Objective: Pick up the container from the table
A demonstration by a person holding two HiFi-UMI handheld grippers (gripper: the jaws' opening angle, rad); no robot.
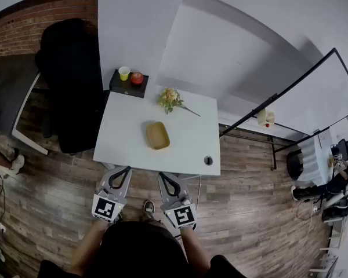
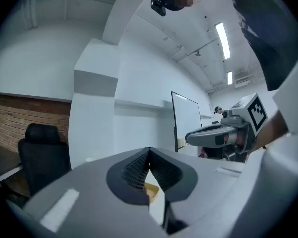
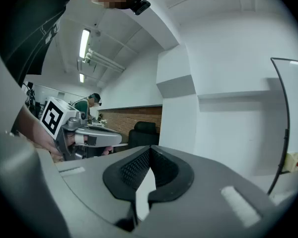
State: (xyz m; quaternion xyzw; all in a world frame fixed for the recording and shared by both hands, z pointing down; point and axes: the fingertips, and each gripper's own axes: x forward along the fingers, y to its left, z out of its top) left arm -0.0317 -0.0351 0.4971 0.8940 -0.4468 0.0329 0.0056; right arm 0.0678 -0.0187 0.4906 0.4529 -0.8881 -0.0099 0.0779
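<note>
Container (image 1: 157,135): tan, shallow, rounded dish; lies open side up near the middle of the white counter (image 1: 124,141), with nothing touching it.
Other items: flower sprig (image 1: 171,99) at the far edge of the counter, well apart from the container; small dark round piece (image 1: 208,160) near the near right corner; yellow cup (image 1: 124,73) and red apple (image 1: 137,78) on a dark stand (image 1: 126,87) by the far left corner.
Left hand-held gripper (image 1: 126,169): jaws closed tip to tip, nothing between them; held about level just off the near edge, left of the container.
Right hand-held gripper (image 1: 162,175): jaws closed, empty; at the near edge, roughly in line with the container.
Step in hand: start of the approach; container not yet reached, no contact.
Next move (judgement): open one pair of jaws, carry it forward over the near edge, set the jaws either side of the near rim, close, then lift. The right one looks better placed.
Risk (judgement): a low, sloping wall may slip from the pads.
</note>
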